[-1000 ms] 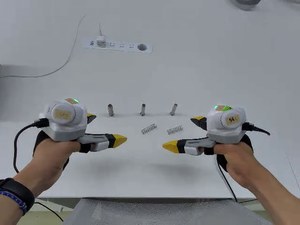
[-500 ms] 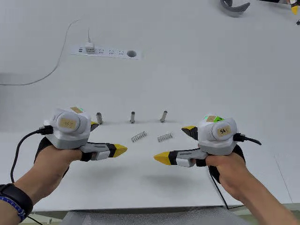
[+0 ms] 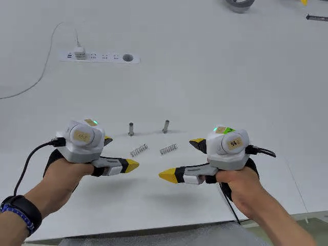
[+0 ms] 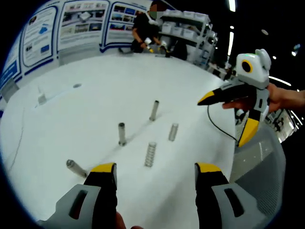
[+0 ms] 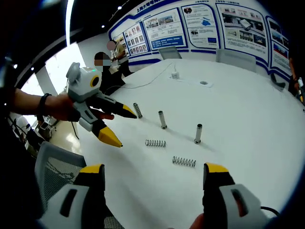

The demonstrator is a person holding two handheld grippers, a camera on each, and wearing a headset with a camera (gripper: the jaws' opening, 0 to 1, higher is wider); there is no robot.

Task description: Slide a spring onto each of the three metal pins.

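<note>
**Worktop:** white worktop [image 3: 215,82], bearing a row of three short upright metal pins.

**Pins:**
- The bare centre pin [image 3: 131,128] and the bare right-end pin [image 3: 165,126] stand side by side.
- The left-end pin [image 5: 137,110], seen in the right gripper view, already wears a coiled spring.

**Loose stock:** two small coiled steel springs lie flat just in front of the bare pins. The near-left spring [image 3: 139,150] and the near-right spring [image 3: 168,149] are apart from each other and touch no pin.

**Left gripper** [image 3: 120,152], grey body with yellow-tipped jaws: jaws spread and empty, near the near-left spring.

**Right gripper** [image 3: 180,158], same make: jaws spread and empty, near the near-right spring.

**Change over the last second:**
- The head camera has swung, so the whole row sits lower and further left in the picture.
- Both springs keep their places relative to the pins.
- Both grippers have stayed wide and unladen.

**Bearing on the task (judged):** no progress in this interval. One pin of three is fitted and two are outstanding. Neither loose spring has been picked up yet.
</note>
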